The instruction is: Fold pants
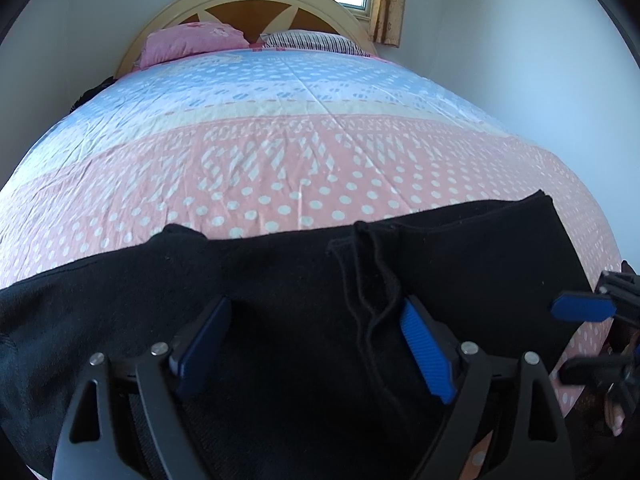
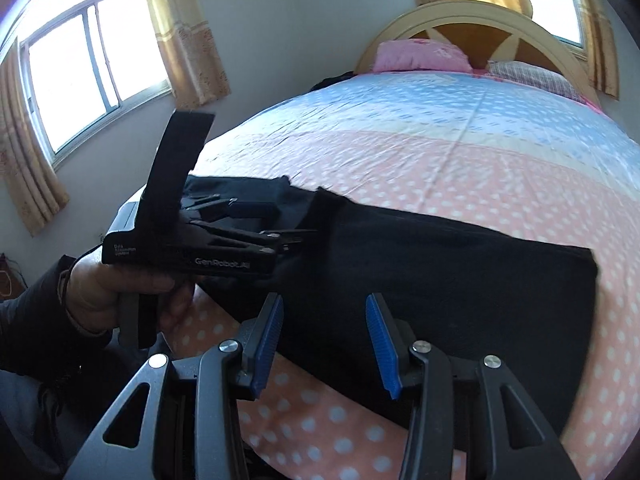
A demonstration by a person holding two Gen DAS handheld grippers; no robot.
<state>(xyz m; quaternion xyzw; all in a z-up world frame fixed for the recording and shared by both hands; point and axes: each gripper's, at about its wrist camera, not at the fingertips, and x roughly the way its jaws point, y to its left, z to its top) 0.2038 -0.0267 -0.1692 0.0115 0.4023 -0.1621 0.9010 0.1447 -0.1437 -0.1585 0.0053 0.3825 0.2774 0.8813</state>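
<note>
Black pants [image 1: 280,280] lie flat across the near end of the bed, with a loose drawstring [image 1: 380,296] on top. My left gripper [image 1: 316,312] is open, just above the cloth, jaws wide apart. It also shows in the right wrist view [image 2: 288,220], held in a hand at the left. My right gripper [image 2: 324,312] is open over the near edge of the pants [image 2: 440,272], holding nothing. Its blue fingertip [image 1: 582,309] shows at the right edge of the left wrist view.
The bed has a pink and blue dotted sheet [image 1: 304,148]. A pink pillow [image 1: 192,42] and a striped pillow [image 1: 316,42] lie by the wooden headboard [image 1: 256,4]. Walls, windows and curtains [image 2: 180,32] surround the bed.
</note>
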